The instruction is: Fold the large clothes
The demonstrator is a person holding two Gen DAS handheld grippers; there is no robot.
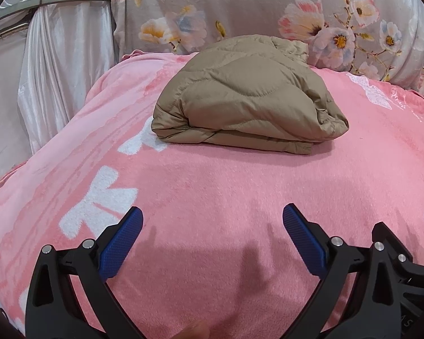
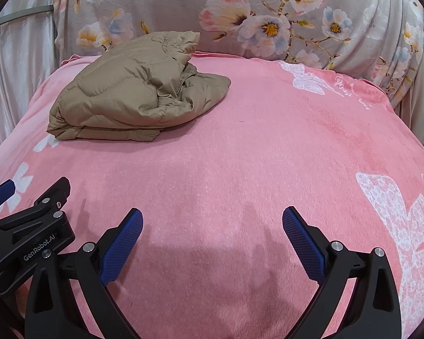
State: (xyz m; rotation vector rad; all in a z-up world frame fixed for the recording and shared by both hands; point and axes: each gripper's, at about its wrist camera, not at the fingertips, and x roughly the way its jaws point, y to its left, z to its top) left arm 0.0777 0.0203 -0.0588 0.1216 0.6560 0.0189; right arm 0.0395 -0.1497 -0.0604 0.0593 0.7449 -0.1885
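Note:
A tan quilted jacket (image 1: 248, 96) lies folded into a thick bundle on the pink blanket (image 1: 212, 197), toward the far side; the right wrist view shows the jacket (image 2: 132, 93) at upper left, with a loose crumpled flap on its right side. My left gripper (image 1: 212, 217) hovers open over bare blanket, well short of the jacket, nothing between its blue pads (image 1: 121, 245). My right gripper (image 2: 212, 220) is likewise open and empty, to the right of the left one. In the right wrist view the left gripper (image 2: 28, 220) appears at lower left.
A grey floral cushion or bedding (image 1: 268, 8) rises behind the blanket. White satin curtain (image 1: 56, 56) hangs at the left. White bow prints (image 2: 404, 226) mark the blanket. Bare blanket stretches between the grippers and the jacket.

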